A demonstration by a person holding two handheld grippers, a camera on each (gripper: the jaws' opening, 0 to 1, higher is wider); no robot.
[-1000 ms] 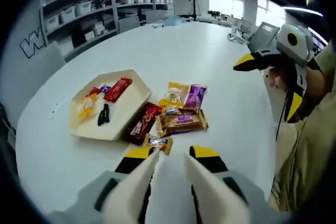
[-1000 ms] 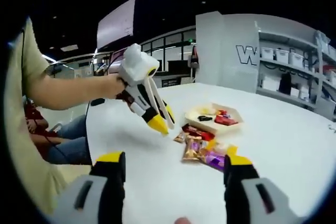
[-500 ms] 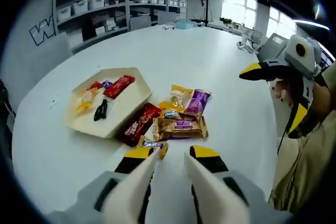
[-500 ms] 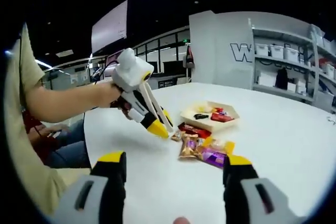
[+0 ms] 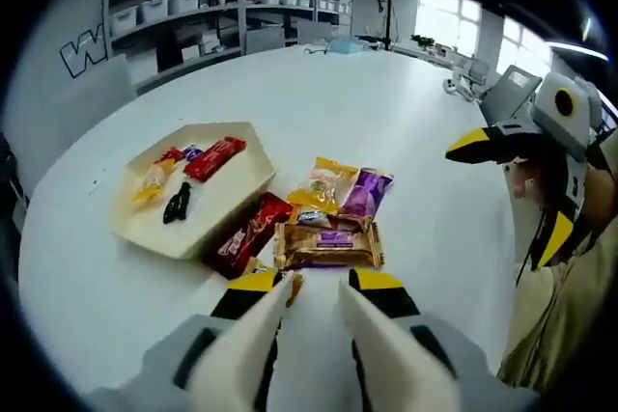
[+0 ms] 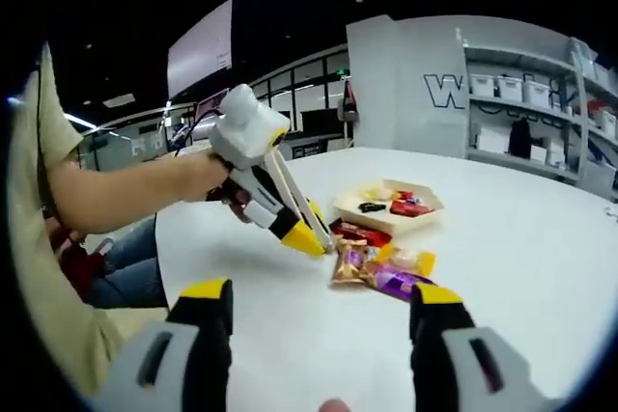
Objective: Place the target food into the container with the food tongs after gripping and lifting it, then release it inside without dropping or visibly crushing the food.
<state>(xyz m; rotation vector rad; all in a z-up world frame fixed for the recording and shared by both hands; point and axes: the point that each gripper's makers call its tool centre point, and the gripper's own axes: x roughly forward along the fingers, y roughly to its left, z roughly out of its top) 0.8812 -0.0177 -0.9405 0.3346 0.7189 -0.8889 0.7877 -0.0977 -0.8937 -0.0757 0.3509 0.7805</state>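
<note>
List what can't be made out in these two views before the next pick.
- Small snack nearest the left claw: left gripper view, mostly hidden behind that claw's tips.
- Wrapper print on the packets: too small and blurred in both views.
- Black item in the tray: too small to identify.
- Whether the left claw touches anything: right gripper view, its tips overlap the pile, contact unclear.

I count one tray [image 5: 230,202] on the bench [image 5: 386,103], with four items in it. Beside it lie six wrapped snacks [image 5: 326,246], the nearest partly hidden. Two tongs: mine [image 5: 311,288] and the other [image 5: 517,190].
</note>
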